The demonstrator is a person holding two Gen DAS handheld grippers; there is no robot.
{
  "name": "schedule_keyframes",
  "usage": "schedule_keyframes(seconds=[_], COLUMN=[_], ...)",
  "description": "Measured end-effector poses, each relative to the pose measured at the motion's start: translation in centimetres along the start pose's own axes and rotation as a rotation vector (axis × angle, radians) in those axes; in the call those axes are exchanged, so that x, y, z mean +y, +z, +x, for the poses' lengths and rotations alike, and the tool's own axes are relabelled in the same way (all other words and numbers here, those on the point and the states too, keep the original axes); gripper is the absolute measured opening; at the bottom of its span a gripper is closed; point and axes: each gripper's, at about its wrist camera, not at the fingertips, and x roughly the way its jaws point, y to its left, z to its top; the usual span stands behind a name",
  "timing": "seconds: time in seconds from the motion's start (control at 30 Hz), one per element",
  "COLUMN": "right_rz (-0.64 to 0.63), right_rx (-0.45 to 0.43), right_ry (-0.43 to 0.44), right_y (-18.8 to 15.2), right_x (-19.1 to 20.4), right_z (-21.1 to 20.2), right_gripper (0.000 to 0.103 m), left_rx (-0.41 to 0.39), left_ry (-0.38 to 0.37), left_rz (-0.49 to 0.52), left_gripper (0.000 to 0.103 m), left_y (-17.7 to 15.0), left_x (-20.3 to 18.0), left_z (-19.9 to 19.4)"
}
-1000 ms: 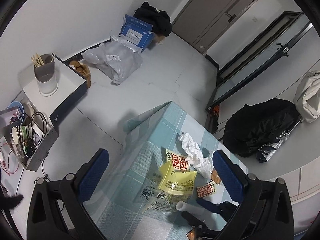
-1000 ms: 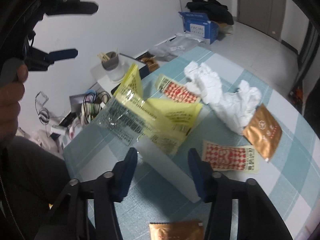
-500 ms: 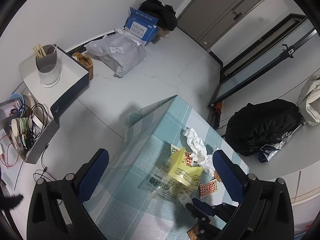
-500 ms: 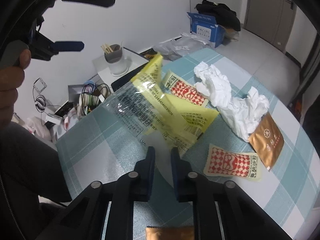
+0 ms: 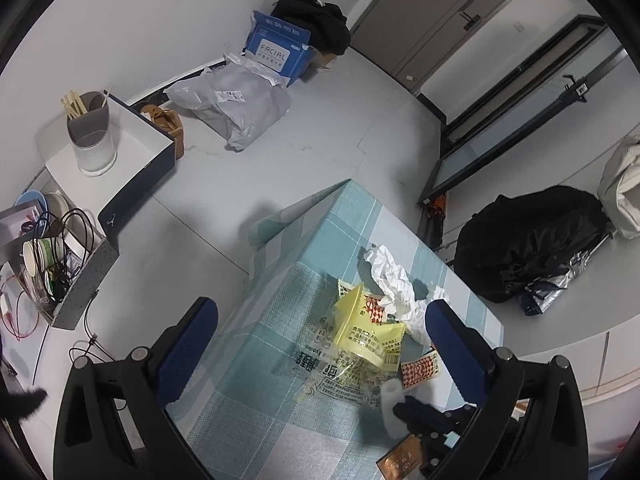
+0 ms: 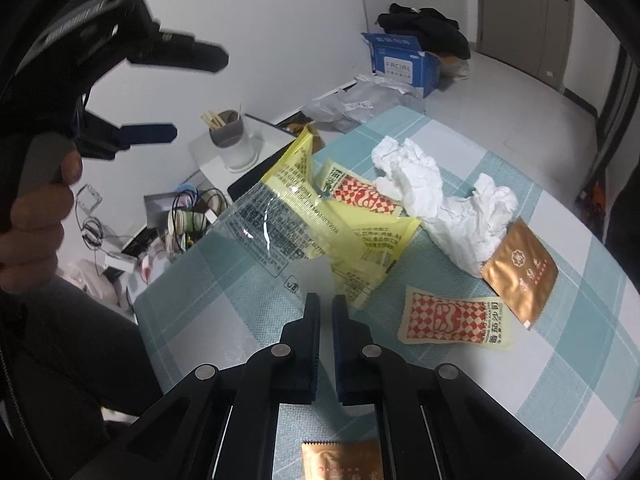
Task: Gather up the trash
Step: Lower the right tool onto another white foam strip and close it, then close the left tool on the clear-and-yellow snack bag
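Note:
A yellow and clear plastic wrapper (image 6: 304, 216) lies crumpled on the checked table (image 6: 560, 360), its near end lifted. My right gripper (image 6: 326, 304) is shut on a white translucent strip (image 6: 314, 280) at the wrapper's near edge; from the left wrist view the strip (image 5: 390, 396) shows in the blue fingers. Crumpled white tissue (image 6: 440, 200), two red-checked sachets (image 6: 452, 316) (image 6: 360, 194) and a brown sachet (image 6: 520, 272) lie beside it. Another brown sachet (image 6: 340, 460) lies below my right gripper. My left gripper (image 5: 320, 340) is open, high above the table, empty.
Left of the table stand a white box with a cup of chopsticks (image 5: 90, 132), a grey bin of cables (image 5: 60, 272) and a grey bag (image 5: 236, 108) by a blue carton (image 5: 276, 50). A black bag (image 5: 528, 240) lies on the floor at right.
My right gripper has closed from wide open onto the white strip and the wrapper's near end has lifted. My left gripper has risen higher above the table.

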Motion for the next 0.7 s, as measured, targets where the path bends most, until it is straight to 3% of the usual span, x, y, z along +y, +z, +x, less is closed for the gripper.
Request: schedule_keyframes(seconds=[0.33, 0.4, 0.53, 0.63, 0.7], right_rz=[0.091, 0.115, 0.176, 0.199, 0.218], right_rx=[-0.077, -0.096, -0.118, -0.148, -0.163], right_ry=[-0.008, 0.0, 0.002, 0.002, 0.0], right_y=[0.2, 0.1, 0.0, 0.0, 0.0], right_x=[-2.0, -2.5, -4.0, -4.8, -5.3], right_z=[-2.8, -3.3, -4.3, -5.4, -6.0], right_gripper=[0.005, 0.005, 0.005, 0.005, 0.005], left_rx=[0.127, 0.175, 0.219, 0.242, 0.256], left_ry=[0.003, 0.0, 0.015, 0.018, 0.013], left_rz=[0.117, 0.133, 0.159, 0.18, 0.181], left_gripper=[0.097, 0.087, 0.082, 0.071, 0.052], left_y=[-1.3, -1.7, -2.2, -2.5, -2.7], left_x=[-1.4, -1.7, -2.1, -2.5, -2.6], left_z=[2.7, 3.7, 4.9, 5.5, 5.7])
